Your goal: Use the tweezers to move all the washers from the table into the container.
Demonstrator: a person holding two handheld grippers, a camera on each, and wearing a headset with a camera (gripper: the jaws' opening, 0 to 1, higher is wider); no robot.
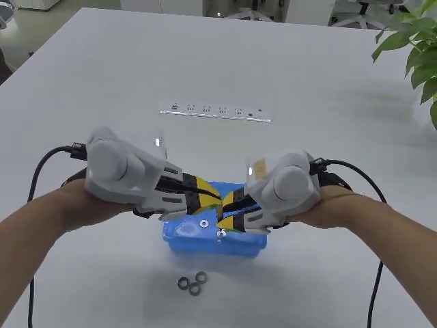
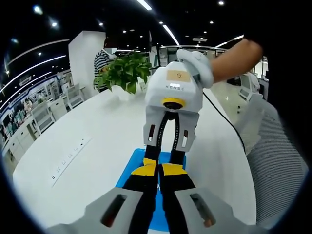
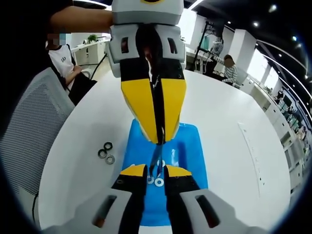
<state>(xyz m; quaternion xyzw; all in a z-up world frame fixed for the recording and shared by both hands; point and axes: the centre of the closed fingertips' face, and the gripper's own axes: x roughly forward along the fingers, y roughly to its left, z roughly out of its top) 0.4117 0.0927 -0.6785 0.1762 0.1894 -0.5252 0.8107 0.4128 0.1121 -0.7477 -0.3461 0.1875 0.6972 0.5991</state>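
Observation:
The blue container (image 1: pixel 183 236) sits near the table's front edge. One washer (image 1: pixel 204 223) lies inside it; in the right gripper view two washers (image 3: pixel 150 180) rest on its floor (image 3: pixel 187 146). Three more washers (image 1: pixel 192 282) are grouped on the table in front of it, also seen as the cluster (image 3: pixel 106 152). My right gripper (image 3: pixel 156 171) is shut on the thin tweezers (image 3: pixel 156 161), which point over the container. My left gripper (image 3: pixel 158 139) faces it with its yellow jaws pressed together, tips close to the tweezers. Over the container both grippers meet: left (image 1: pixel 217 198), right (image 1: pixel 224 222).
A white power strip (image 1: pixel 215 111) lies flat at the table's middle. A green plant (image 1: pixel 416 48) leans in at the far right edge. Cables trail from both grippers toward me. Mesh chairs (image 3: pixel 29 136) stand beside the table, with people seated further off.

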